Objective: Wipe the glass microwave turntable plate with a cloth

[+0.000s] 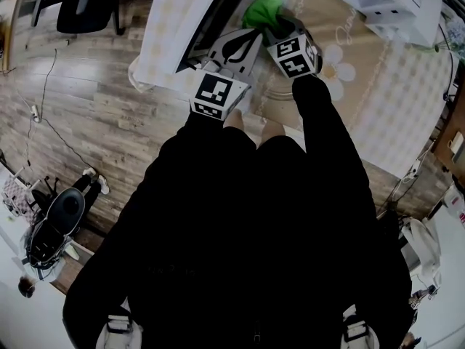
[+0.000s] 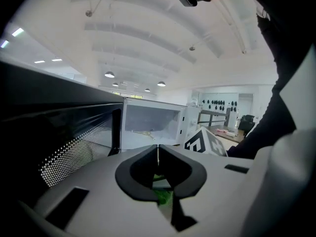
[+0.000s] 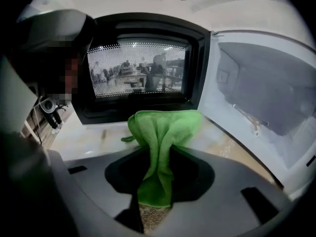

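My right gripper (image 3: 159, 158) is shut on a green cloth (image 3: 165, 130), which bunches up past the fingertips and hangs above the beige table surface (image 3: 94, 137). From the head view the cloth (image 1: 263, 9) shows beyond the right gripper (image 1: 280, 27), next to the microwave door. My left gripper (image 2: 158, 154) is tilted upward with its jaws pressed together, and a bit of green shows through the gap behind them. A faint curved rim (image 1: 280, 102) on the table under the grippers may be the glass plate. I cannot make the plate out clearly.
The white microwave (image 2: 148, 127) stands with its cavity showing and its dark door (image 3: 140, 73) swung wide to the left. A patterned mat (image 1: 378, 71) covers the table. The wooden floor, a chair (image 1: 91, 6) and cables lie to the left.
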### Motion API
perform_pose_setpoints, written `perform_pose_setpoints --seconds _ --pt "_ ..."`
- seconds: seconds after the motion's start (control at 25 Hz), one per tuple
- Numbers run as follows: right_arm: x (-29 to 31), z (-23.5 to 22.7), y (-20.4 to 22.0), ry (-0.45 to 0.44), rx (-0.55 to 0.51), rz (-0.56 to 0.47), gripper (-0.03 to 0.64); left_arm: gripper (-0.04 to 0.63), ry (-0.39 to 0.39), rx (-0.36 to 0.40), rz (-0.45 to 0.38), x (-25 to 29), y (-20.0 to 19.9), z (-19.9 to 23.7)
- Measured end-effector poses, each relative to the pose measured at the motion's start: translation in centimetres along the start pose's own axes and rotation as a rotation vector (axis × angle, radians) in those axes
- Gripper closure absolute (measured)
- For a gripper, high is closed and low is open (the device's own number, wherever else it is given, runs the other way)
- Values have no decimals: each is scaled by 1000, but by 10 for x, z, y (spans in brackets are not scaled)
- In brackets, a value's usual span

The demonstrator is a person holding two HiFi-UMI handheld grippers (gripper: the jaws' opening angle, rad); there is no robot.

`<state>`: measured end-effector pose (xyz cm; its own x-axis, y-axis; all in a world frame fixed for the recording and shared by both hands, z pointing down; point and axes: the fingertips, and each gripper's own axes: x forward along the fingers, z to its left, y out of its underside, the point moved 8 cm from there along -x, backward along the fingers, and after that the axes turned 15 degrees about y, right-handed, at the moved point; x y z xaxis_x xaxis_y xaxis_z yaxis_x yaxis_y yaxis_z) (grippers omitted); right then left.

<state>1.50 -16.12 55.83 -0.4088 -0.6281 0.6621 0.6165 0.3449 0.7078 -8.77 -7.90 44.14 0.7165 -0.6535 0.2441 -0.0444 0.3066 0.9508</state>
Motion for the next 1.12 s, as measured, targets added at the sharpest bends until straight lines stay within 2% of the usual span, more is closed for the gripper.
perform_pose_setpoints --seconds 0.16,0.72,1.12 --pt "4 -1 3 11 -20 30 482 574 6 0 12 2 2 1" --pt "-26 -46 47 118 75 108 488 574 84 23 52 19 5 -14" --pt "-55 -75 85 182 106 152 488 574 124 36 73 26 9 -28"
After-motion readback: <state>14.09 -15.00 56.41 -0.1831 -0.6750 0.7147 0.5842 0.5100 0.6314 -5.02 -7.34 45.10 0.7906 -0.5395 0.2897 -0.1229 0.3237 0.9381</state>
